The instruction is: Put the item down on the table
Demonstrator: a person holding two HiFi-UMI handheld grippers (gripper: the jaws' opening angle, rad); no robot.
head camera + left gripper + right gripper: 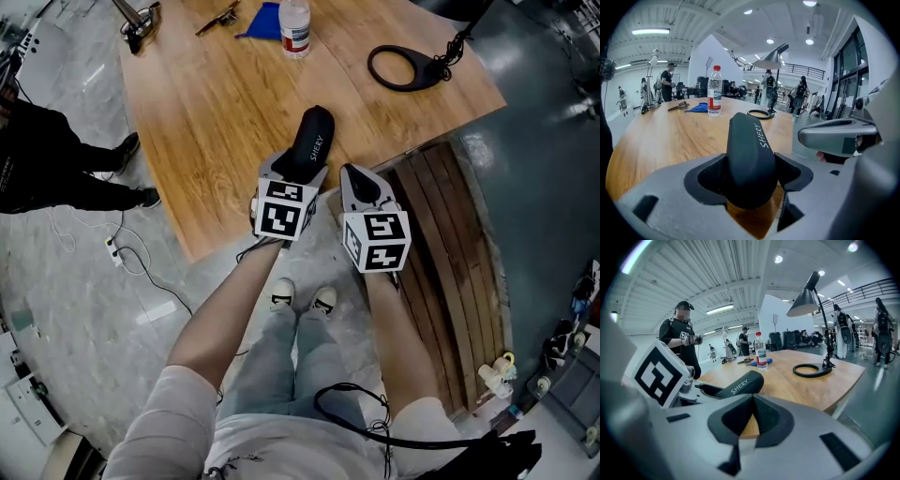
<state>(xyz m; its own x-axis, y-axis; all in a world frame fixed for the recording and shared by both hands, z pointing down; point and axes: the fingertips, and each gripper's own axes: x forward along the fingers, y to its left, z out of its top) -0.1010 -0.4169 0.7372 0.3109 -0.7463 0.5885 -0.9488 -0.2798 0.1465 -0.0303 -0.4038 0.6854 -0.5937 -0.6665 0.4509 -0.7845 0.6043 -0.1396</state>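
A wide wooden counter (234, 112) stands in a large hall. Both forearms reach forward side by side at its near edge. The left tongs (292, 178) are clamped on one black case (312, 136), which sticks out over the counter's edge. The right tongs (751, 416) are closed and empty. Farther away stand one water bottle (294, 26), one blue cloth (262, 21) and one lamp base (405, 67).

Pale short-sleeved shirt (178, 412), grey jeans (291, 366), white trainers (281, 296); grey left claw (302, 167) and right claw (359, 180) each carry a black-and-white marker cube (284, 208).
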